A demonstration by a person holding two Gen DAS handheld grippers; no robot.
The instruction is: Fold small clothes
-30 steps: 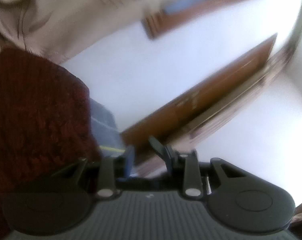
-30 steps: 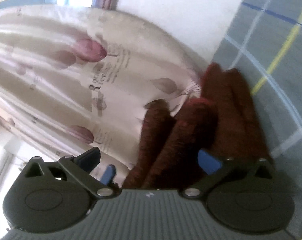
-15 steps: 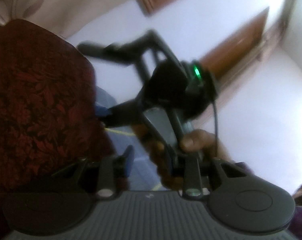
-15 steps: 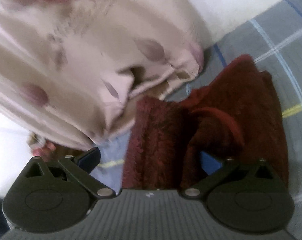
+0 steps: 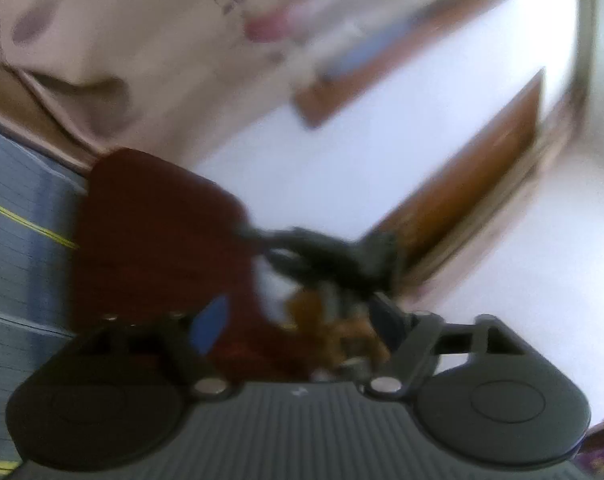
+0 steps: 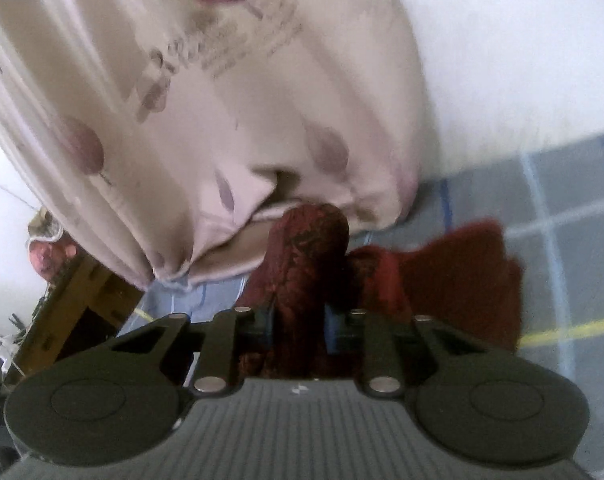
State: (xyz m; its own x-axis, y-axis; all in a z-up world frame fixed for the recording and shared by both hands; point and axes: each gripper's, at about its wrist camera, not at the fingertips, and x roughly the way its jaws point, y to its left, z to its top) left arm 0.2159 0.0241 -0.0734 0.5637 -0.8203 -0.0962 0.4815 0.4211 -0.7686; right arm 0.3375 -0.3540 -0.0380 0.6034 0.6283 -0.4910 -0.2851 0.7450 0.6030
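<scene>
A dark red knitted garment point(image 6: 454, 276) lies bunched on a grey checked bed sheet point(image 6: 574, 208). My right gripper point(image 6: 298, 320) is shut on a raised fold of the garment point(image 6: 306, 248), which stands up between its jaws. In the left wrist view the garment point(image 5: 154, 240) hangs in front of my left gripper point(image 5: 298, 324), which is open with the cloth's edge between its jaws. The right gripper point(image 5: 334, 256) shows there as a dark blur beside the garment.
A large cream pillow with pink flowers point(image 6: 230, 92) lies right behind the garment. A white wall point(image 6: 514, 52) rises behind the bed. A wooden door frame point(image 5: 474, 184) and a wooden piece of furniture point(image 6: 74, 300) stand beyond the bed.
My right gripper has closed on a fold of the red garment. My left gripper has opened wide and the view has swung towards the bed.
</scene>
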